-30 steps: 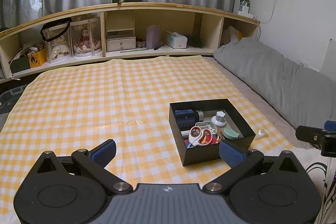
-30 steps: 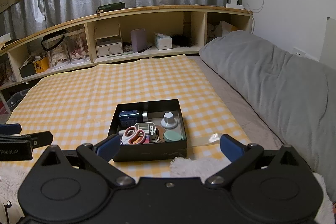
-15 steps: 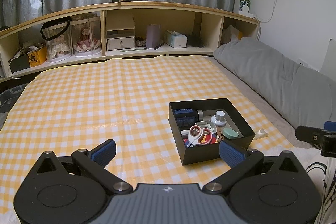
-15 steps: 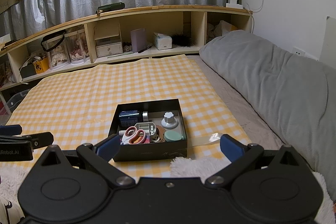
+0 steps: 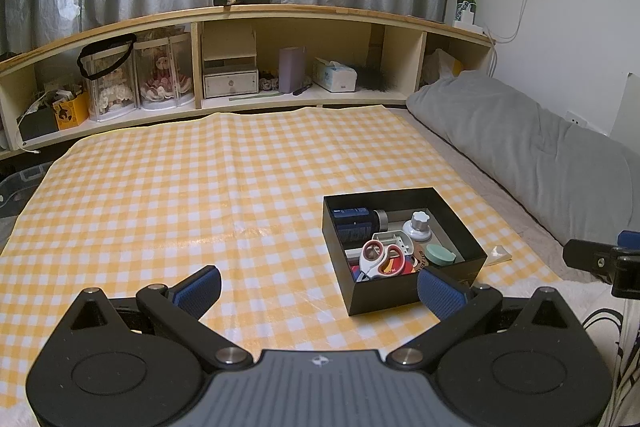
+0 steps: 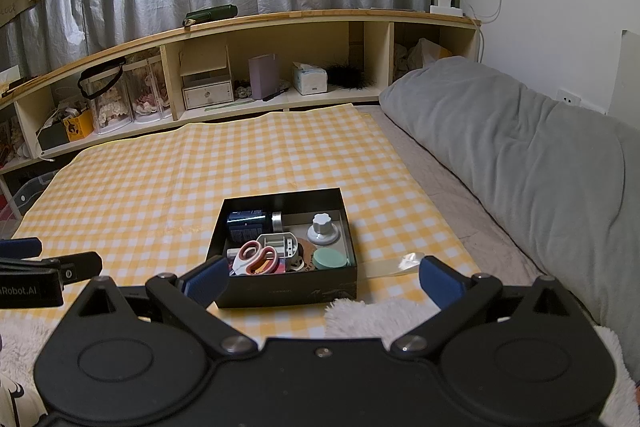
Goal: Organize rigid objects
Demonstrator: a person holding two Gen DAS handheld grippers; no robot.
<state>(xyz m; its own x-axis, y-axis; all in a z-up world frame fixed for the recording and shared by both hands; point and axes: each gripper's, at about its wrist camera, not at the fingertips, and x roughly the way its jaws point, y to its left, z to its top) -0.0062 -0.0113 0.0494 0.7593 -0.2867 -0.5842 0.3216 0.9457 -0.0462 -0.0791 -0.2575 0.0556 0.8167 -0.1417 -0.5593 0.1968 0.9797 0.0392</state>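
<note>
A black open box (image 5: 460, 227) stands on the yellow checked cloth (image 5: 200, 187); it also shows in the right wrist view (image 6: 280, 295). It holds red-handled scissors (image 5: 378, 259), a dark blue bottle (image 5: 354, 221), a white knob (image 5: 417, 225), a mint round lid (image 5: 439, 255) and other small items. My left gripper (image 5: 320, 291) is open and empty, in front of the box and to its left. My right gripper (image 6: 322, 281) is open and empty, just in front of the box; the scissors (image 6: 256, 258) lie near its left finger.
A wooden shelf (image 5: 280, 13) with dolls, a small drawer, a purple box and tissues runs along the back. A grey pillow (image 6: 520, 163) lies on the right. A scrap of clear plastic (image 6: 400, 261) lies right of the box. White fluffy fabric (image 6: 372, 315) lies at the near edge.
</note>
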